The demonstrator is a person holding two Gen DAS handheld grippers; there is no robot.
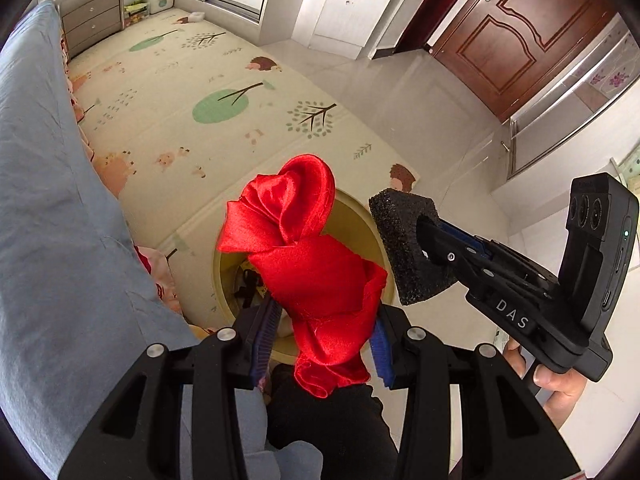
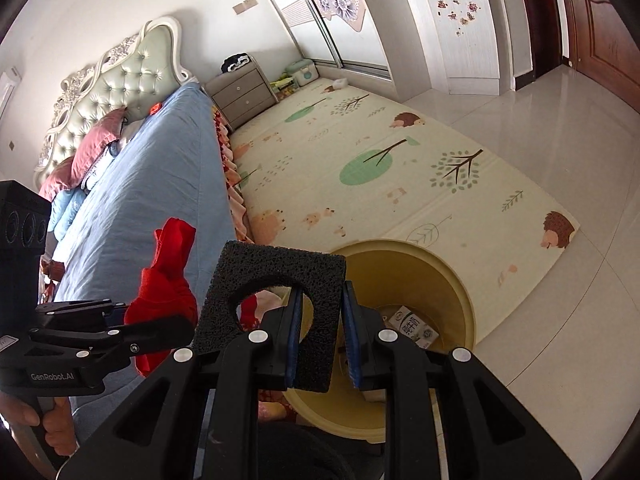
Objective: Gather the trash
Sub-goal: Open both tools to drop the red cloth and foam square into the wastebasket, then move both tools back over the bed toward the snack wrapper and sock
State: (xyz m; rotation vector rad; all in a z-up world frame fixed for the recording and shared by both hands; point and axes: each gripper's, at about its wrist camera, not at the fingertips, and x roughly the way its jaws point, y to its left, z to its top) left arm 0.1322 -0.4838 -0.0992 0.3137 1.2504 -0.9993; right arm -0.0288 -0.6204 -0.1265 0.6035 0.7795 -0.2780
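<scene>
The tiled floor (image 2: 540,152) carries a patterned play mat (image 2: 360,184); a yellow bin (image 2: 452,276) stands just beyond the jaws at the mat's corner

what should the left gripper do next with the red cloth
Probably open the left gripper and let the red cloth drop. It hangs right over the yellow bin, which already holds trash, and the right gripper with its black foam piece is beside it, not underneath.

My left tongs (image 1: 324,340) grip glossy red satin cloth (image 1: 304,252); my right tongs (image 2: 320,336) pinch rough, matt black foam (image 2: 276,280). The bin (image 2: 460,292) looks smooth yellow plastic, the floor (image 2: 540,128) glossy tile, the door (image 1: 520,40) polished wood.
</scene>
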